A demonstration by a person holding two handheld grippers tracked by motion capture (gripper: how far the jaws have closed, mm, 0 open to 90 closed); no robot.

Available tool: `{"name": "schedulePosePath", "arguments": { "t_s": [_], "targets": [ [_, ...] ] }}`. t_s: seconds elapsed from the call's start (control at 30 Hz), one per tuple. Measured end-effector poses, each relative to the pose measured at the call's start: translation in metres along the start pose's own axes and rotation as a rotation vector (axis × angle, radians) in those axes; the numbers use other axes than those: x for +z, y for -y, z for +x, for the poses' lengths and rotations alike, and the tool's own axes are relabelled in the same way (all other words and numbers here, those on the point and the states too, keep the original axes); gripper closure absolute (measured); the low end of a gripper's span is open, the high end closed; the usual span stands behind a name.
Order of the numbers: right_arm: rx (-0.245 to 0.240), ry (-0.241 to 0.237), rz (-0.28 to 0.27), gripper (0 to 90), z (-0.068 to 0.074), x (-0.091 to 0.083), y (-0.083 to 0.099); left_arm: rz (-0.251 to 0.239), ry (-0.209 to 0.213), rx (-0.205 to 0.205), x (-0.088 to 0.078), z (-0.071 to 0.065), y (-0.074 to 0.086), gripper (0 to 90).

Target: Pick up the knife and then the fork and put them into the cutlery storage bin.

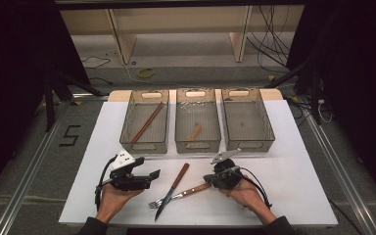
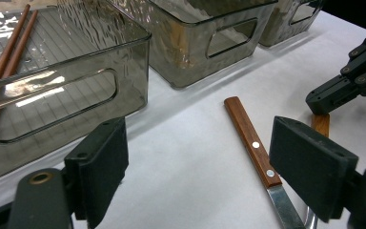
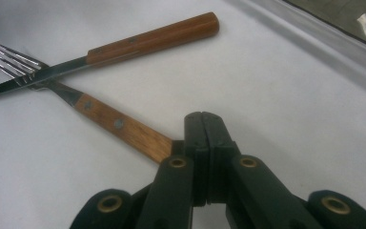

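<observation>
Wooden-handled steel fork (image 1: pixel 178 195) lies flat on the white table sheet (image 1: pixel 293 196), near the person's edge, just below the row of bins. Long axis runs from tines at lower left up to the handle end at right, in the high view. Handle end points straight at the right gripper (image 1: pixel 209 180), whose tip sits at or just over that end; in the right gripper view the fork (image 3: pixel 119 125) runs away from the tip toward upper left, and the end of the handle is hidden behind the black jaws. Those jaws stand pressed together with nothing between them. Touching or a hair apart: cannot tell.

Wooden-handled steel knife (image 1: pixel 173 188) crosses over the fork at the tines, its handle up toward the bins, blade toward the person.

Left gripper (image 1: pixel 152 174) rests on the other side of the knife, jaws wide apart and empty, aimed across the sheet at the knife handle (image 2: pixel 252 141).

Judgement: right hand is nearer the fork; jaws must part before a pinch across the handle's width.

Behind: three smoky clear plastic bins (image 1: pixel 198 121), brown chopsticks (image 1: pixel 147 122) in the left one.
</observation>
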State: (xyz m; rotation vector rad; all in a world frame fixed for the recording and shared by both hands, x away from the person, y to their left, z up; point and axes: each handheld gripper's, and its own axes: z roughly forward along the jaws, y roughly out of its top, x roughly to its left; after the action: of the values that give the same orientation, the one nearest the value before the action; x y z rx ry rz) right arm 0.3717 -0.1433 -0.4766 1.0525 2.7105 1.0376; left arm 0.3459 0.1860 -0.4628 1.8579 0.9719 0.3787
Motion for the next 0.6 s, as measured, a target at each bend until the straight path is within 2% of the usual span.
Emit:
{"name": "schedulePosePath", "arguments": {
  "t_s": [0.07,0.13,0.27,0.3,0.47,0.6],
  "targets": [
    [0.010,-0.002,0.010,90.0,0.001,-0.001,0.000,0.000,-0.001,0.001,0.000,0.000,0.000,20.2],
    [-0.005,0.002,0.009,90.0,0.001,-0.001,0.001,-0.001,-0.002,0.000,0.000,0.000,0.000,20.2],
    [-0.001,0.005,0.011,90.0,0.002,-0.001,-0.001,-0.003,-0.005,0.003,0.000,0.000,0.000,20.2],
    [-0.007,0.013,-0.007,90.0,0.002,-0.001,-0.001,-0.004,-0.006,0.003,-0.001,0.000,0.000,20.2],
    [-0.014,0.024,-0.063,90.0,0.001,0.003,-0.018,-0.007,-0.007,0.003,-0.001,0.000,0.000,20.2],
    [-0.025,0.020,-0.075,90.0,0.002,0.013,-0.036,-0.012,-0.009,0.000,-0.001,0.001,0.000,20.2]
  ]
}}
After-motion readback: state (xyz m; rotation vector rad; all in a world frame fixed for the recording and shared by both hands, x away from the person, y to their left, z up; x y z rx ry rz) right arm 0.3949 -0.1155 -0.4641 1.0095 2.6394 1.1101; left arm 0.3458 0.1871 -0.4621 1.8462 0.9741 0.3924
